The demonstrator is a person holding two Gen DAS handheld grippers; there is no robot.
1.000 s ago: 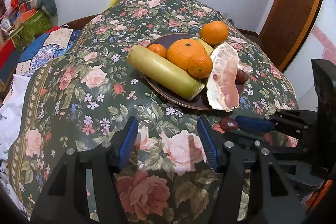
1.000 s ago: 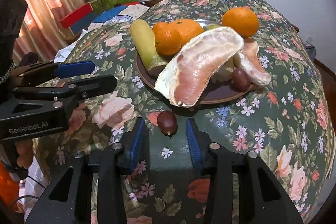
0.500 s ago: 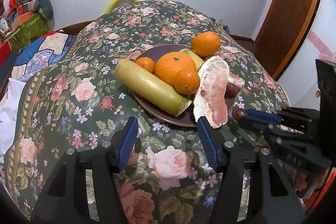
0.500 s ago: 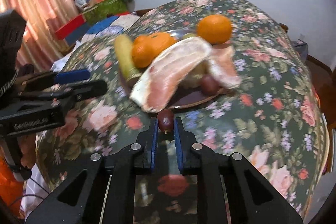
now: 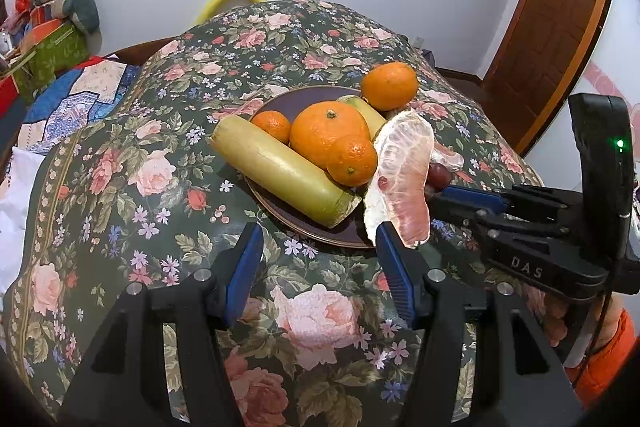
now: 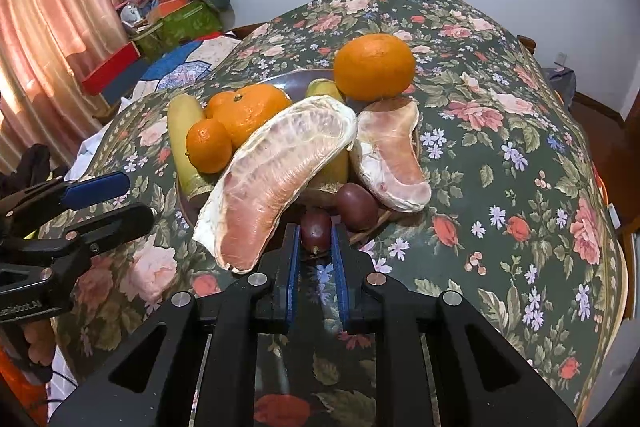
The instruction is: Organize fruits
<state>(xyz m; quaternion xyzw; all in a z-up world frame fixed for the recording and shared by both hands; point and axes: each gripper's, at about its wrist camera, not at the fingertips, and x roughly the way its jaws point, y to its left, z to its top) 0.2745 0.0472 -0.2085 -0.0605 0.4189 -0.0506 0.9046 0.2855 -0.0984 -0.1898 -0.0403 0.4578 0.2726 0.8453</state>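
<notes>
A dark plate (image 5: 280, 99) (image 6: 296, 79) on the floral table holds several oranges (image 5: 328, 137) (image 6: 374, 67), a long yellow-green fruit (image 5: 280, 171) (image 6: 182, 131), two peeled pomelo segments (image 5: 404, 179) (image 6: 280, 179) and a dark red grape (image 6: 356, 207). My right gripper (image 6: 316, 239) is shut on another dark red grape (image 6: 316, 233) and holds it at the plate's near rim, beside the resting grape. It shows at the right of the left wrist view (image 5: 436, 193). My left gripper (image 5: 320, 259) (image 6: 108, 199) is open and empty, just in front of the plate.
The table wears a dark floral cloth (image 5: 160, 187) (image 6: 500, 167) that drops off at all sides. A cluttered pile of boxes and cushions (image 5: 48, 39) (image 6: 172, 11) stands to the left. A wooden door (image 5: 560, 27) is at the right.
My right gripper closed on the loose grape that lay on the cloth, lifted it and carried it to the plate's near rim. My left gripper stayed open.
</notes>
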